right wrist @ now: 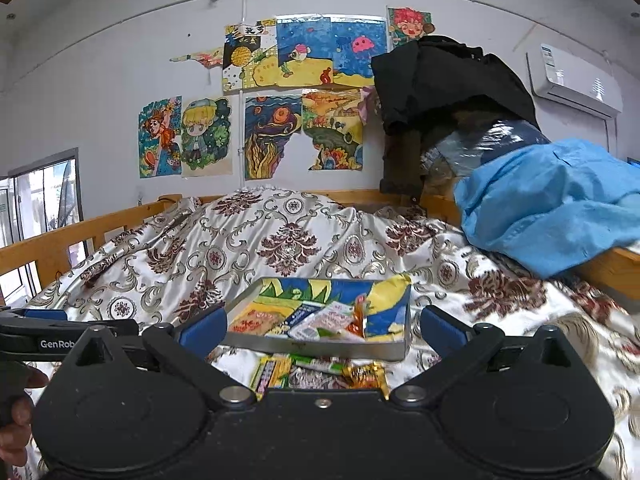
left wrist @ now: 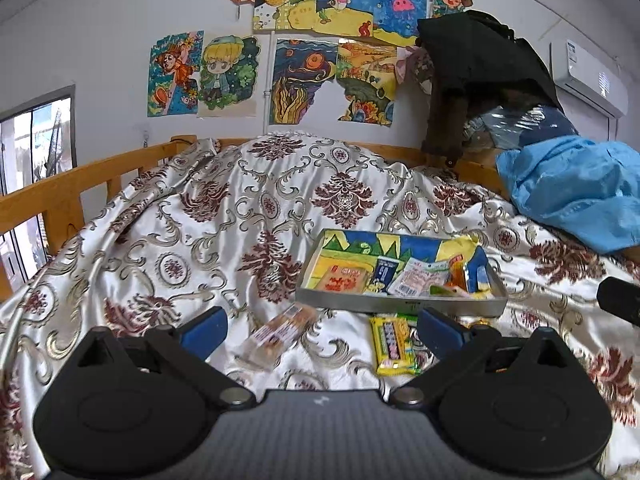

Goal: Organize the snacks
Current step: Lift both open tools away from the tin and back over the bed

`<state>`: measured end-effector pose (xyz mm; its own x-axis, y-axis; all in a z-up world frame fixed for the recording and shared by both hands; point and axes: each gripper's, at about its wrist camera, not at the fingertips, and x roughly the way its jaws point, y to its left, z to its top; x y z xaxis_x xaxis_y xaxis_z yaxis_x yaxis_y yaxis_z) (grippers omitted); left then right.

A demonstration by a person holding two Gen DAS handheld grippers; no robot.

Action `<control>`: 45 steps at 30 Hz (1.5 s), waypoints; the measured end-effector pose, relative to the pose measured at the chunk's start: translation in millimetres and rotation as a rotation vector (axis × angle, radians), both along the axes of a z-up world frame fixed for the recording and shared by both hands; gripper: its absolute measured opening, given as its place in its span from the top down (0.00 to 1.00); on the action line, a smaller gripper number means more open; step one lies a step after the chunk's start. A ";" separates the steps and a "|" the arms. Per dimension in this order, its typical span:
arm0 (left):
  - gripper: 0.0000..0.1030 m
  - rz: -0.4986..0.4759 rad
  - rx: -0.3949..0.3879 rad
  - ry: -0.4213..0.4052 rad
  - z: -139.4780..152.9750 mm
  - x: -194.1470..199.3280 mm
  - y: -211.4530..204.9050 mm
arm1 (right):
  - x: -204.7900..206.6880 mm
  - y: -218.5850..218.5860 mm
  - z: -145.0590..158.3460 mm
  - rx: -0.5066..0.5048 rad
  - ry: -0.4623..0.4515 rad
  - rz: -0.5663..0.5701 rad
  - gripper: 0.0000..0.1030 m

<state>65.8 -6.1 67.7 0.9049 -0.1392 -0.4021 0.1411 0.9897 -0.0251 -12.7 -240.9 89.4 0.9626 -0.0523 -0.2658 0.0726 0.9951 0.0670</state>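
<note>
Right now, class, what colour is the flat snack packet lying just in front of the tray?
Yellow, with green edging, the snack packet shows best in the left wrist view.

A wooden-railed bed (left wrist: 52, 188) carried everything, covered by a shiny white satin bedspread with maroon and silver damask motifs (left wrist: 248, 208). On the bedspread lay a shallow grey metal tray lined with a colourful drawing (left wrist: 400, 304), several snack packets inside it. Just in front of the tray lay a yellow and green snack packet (left wrist: 394, 344); to the tray's front left lay a clear-wrapped pale biscuit pack (left wrist: 280, 332), apart from it. Behind and to the right of the tray, a crumpled light blue cloth (left wrist: 572, 188) rested on the bed's edge.
</note>
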 end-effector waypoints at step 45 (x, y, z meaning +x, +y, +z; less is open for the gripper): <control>0.00 0.016 0.159 0.130 -69.2 -30.4 10.4 | -19.1 13.8 -84.9 0.073 0.239 -0.035 0.01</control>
<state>35.4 4.3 -1.5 0.8454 -0.0508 -0.5317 0.1309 0.9848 0.1141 -31.8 -227.2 4.5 0.8698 -0.0565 -0.4902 0.1292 0.9848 0.1157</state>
